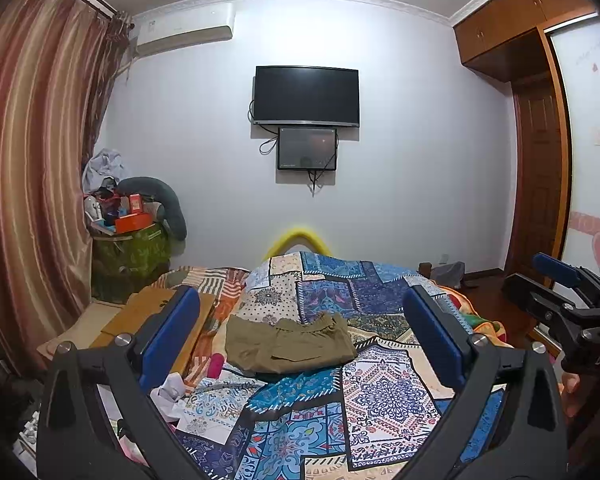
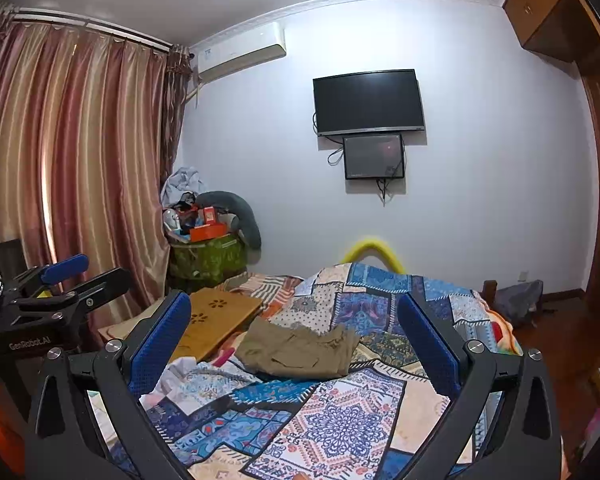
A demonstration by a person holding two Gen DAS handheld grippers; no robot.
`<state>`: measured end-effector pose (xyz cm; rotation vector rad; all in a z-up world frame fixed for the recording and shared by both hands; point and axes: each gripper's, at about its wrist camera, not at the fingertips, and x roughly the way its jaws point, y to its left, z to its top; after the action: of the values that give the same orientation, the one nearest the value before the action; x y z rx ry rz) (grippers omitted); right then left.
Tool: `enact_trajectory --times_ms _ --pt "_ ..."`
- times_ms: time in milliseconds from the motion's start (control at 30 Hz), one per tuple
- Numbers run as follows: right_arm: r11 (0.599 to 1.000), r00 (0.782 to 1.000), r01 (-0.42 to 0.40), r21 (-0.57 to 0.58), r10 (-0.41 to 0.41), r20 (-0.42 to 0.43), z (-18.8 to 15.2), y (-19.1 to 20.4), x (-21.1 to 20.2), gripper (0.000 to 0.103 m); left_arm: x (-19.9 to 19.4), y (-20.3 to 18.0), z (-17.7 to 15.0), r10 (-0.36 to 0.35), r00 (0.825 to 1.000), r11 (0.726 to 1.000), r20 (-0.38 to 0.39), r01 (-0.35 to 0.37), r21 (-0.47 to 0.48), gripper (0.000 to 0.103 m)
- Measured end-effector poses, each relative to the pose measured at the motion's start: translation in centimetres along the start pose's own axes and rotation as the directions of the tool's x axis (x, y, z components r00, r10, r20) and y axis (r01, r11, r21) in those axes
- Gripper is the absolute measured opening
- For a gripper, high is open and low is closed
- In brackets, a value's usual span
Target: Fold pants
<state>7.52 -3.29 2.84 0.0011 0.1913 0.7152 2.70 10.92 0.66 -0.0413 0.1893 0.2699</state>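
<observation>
Olive-khaki pants (image 1: 288,345) lie folded in a compact rectangle on the patterned bedspread (image 1: 384,392), waistband toward the far side. In the right wrist view the pants (image 2: 300,350) sit in the middle of the bed. My left gripper (image 1: 300,332) is open and empty, raised above the bed short of the pants. My right gripper (image 2: 296,332) is open and empty too, held back from the pants. The right gripper also shows at the right edge of the left wrist view (image 1: 556,280), and the left gripper at the left edge of the right wrist view (image 2: 80,276).
A wooden lap desk (image 2: 216,316) lies on the bed left of the pants, with white crumpled cloth (image 1: 172,388) near it. A cluttered green hamper (image 1: 132,248) stands by the curtain (image 1: 32,184). A TV (image 1: 306,96) hangs on the far wall; wardrobe (image 1: 540,128) at right.
</observation>
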Motion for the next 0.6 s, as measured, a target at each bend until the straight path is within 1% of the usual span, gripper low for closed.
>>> enact_trajectory --times_ms 600 --pt "1.000 1.000 -0.004 0.010 0.004 -0.009 0.02 -0.12 0.13 0.103 0.25 -0.34 -0.10 -0.002 1.000 1.000 -0.004 0.002 0.008 0.103"
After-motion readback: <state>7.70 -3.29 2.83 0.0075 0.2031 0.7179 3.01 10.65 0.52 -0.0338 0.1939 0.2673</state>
